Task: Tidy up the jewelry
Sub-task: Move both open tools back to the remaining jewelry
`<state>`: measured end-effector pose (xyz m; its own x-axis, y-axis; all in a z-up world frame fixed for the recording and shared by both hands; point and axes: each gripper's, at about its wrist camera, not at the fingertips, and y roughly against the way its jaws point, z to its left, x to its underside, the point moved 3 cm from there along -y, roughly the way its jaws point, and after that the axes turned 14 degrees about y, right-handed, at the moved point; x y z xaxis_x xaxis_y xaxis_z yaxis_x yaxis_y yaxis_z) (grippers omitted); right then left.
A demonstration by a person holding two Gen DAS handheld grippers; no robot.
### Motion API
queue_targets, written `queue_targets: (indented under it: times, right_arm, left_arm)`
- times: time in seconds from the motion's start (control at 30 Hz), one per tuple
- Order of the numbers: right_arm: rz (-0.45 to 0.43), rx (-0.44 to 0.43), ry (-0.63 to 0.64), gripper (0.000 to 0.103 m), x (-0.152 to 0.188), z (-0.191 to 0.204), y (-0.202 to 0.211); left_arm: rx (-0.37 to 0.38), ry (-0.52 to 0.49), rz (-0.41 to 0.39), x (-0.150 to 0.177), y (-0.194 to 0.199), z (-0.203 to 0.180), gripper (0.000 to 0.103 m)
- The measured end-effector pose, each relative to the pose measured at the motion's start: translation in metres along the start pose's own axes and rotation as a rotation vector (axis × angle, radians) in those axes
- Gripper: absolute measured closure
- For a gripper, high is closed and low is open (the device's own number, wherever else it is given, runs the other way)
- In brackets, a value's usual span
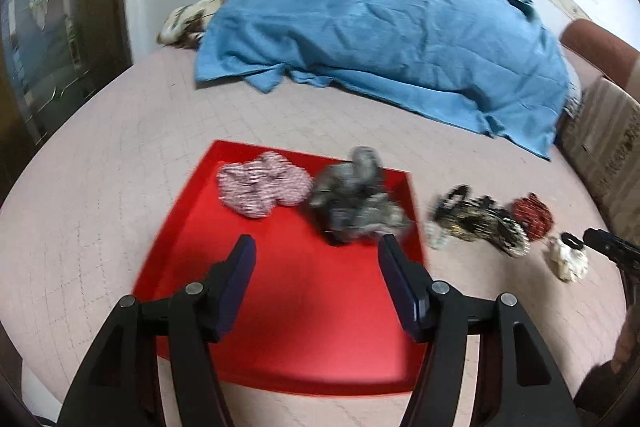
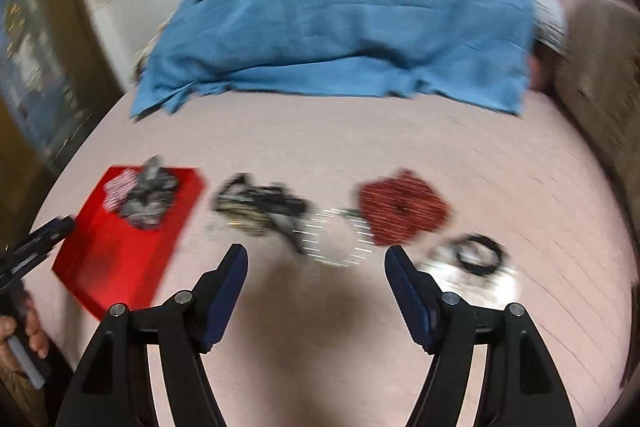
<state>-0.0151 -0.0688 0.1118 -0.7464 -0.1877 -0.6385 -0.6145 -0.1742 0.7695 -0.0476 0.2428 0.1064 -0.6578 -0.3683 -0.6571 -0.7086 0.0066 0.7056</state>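
Both grippers, left (image 1: 316, 251) and right (image 2: 316, 261), stand released and empty. 2 fabric scrunchies (image 1: 264, 189) lie in the red tray (image 1: 280, 327) on the bed; the red scrunchie (image 2: 402, 213) and what looks, through blur, like a beaded bracelet (image 2: 336, 237) lie beside it. All seem light and soft; pinch a fold.

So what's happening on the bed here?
A person holds a gripper in each hand over a pink bedspread, sorting hair accessories. Two scrunchies, striped and grey, lie in the red tray. More, including a red scrunchie, lie beside it. The left gripper and right gripper are open and empty.
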Motion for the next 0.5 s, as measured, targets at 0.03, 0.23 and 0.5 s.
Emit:
queue_targets:
  times: [0.03,0.23,0.5]
  right_arm:
    - [-0.004,0.004,-0.022,0.027,0.003,-0.010,0.001]
    - [-0.049,0.030,-0.147,0.027,0.024,-0.067,0.001]
    - [-0.062,0.011,-0.234,0.027,0.038,-0.110,-0.018]
  left_arm:
    - [0.012,-0.017,0.004,0.002,0.003,-0.013,0.040]
    - [0.065,-0.087,0.060,0.008,0.004,-0.072,0.040]
    - [0.102,-0.068,0.161,0.010,-0.027,-0.123,0.040]
